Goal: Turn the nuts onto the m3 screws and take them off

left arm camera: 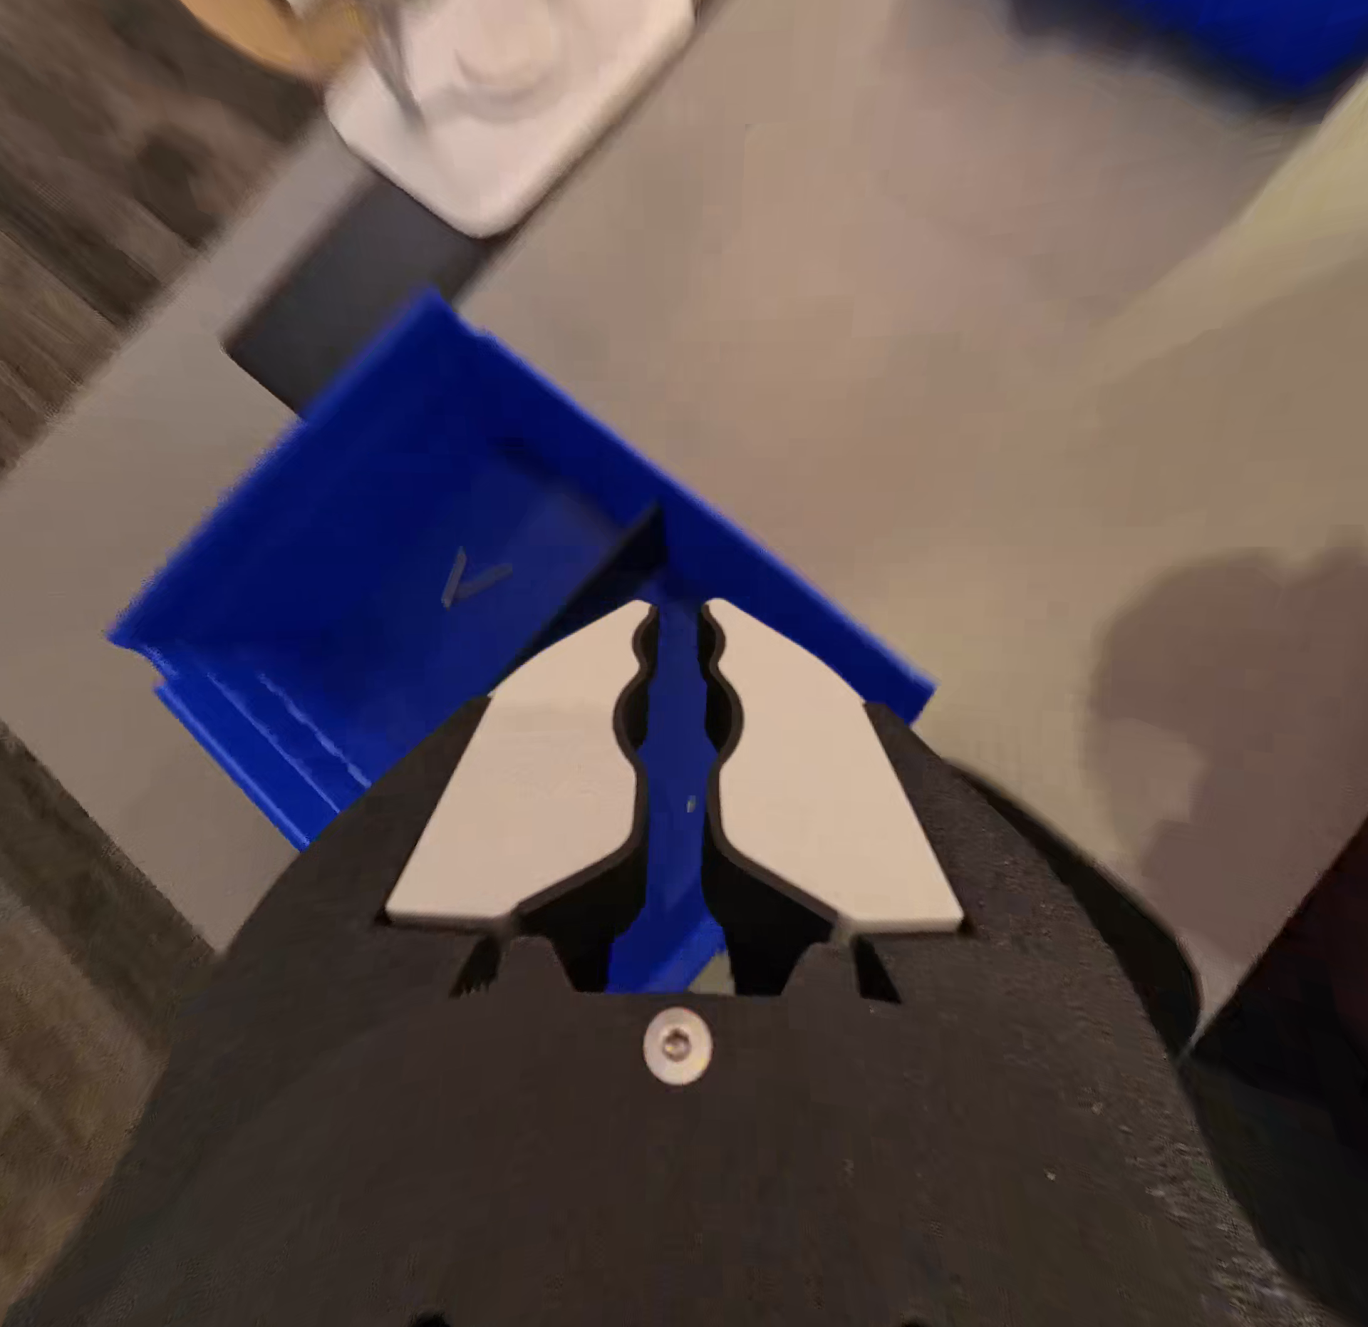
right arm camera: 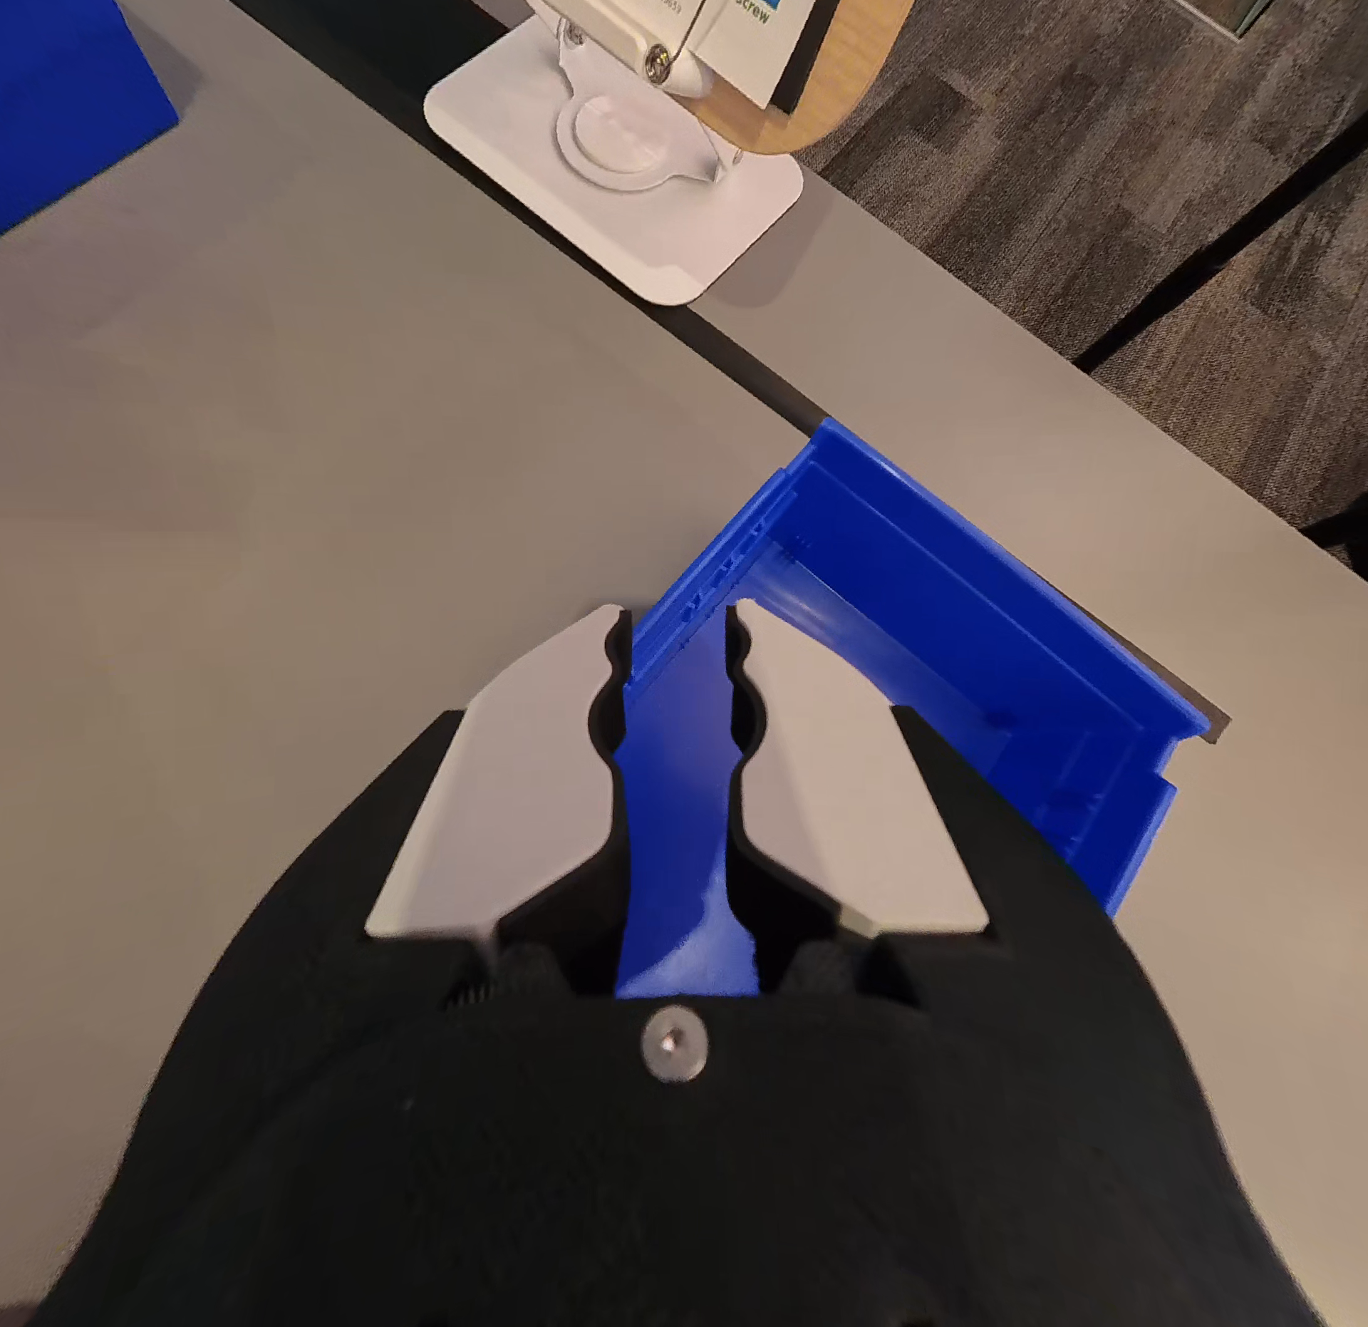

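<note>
Left gripper hovers over the blue bin, jaws slightly apart, nothing pinched. Two thin m3 screws lie loose inside at 10 o'clock. Right gripper, spread and empty, hangs over another blue tray, probably fishing for nuts.

Blue bin, grey table

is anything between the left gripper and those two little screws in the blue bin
Nothing visible blocks them. The left gripper hangs over the open-topped blue bin, jaws slightly apart with nothing held, and the two thin screws lie bare on the bin floor, ahead and left of the tips. The view is motion-blurred.
</note>
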### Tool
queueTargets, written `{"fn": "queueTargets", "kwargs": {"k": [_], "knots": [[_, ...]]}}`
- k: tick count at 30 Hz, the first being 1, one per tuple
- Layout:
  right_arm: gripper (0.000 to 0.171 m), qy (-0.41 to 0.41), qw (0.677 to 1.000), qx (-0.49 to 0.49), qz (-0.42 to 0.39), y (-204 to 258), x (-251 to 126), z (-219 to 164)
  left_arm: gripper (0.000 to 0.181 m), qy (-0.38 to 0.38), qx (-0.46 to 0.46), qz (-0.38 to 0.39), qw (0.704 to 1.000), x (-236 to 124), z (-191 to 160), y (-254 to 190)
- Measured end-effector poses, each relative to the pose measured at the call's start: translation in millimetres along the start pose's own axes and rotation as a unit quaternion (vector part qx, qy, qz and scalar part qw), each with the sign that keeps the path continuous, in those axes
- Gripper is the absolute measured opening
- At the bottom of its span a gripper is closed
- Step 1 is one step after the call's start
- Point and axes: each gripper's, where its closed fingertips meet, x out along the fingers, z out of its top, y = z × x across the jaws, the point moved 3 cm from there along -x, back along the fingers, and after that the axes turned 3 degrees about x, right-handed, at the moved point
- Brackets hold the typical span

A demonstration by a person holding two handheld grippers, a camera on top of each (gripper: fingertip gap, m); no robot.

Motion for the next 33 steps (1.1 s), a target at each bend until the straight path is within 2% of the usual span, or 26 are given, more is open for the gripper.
{"fn": "queueTargets", "kwargs": {"k": [2,6,10,15,25,33], "knots": [[0.025,-0.001,1.000,-0.003,0.001,-1,0,1,0.012,0.092,0.068,-0.021,0.993,23,-37,-4],[0.025,-0.006,1.000,-0.005,0.006,1,4,3,0.001,0.225,0.211,-0.050,0.950,55,-104,-6],[0.025,0.006,1.000,-0.013,0.008,6,9,0,0.001,0.276,0.223,-0.112,0.928,69,-138,-7],[0.025,0.003,0.999,-0.028,0.017,16,11,4,0.005,0.245,0.216,-0.143,0.934,80,-145,-7],[0.025,0.010,0.999,-0.036,0.023,21,20,5,0.014,0.305,0.293,-0.165,0.891,89,-159,-8],[0.025,0.025,0.999,-0.041,0.024,23,27,2,0.011,0.292,0.294,-0.169,0.894,92,-157,-11]]}}
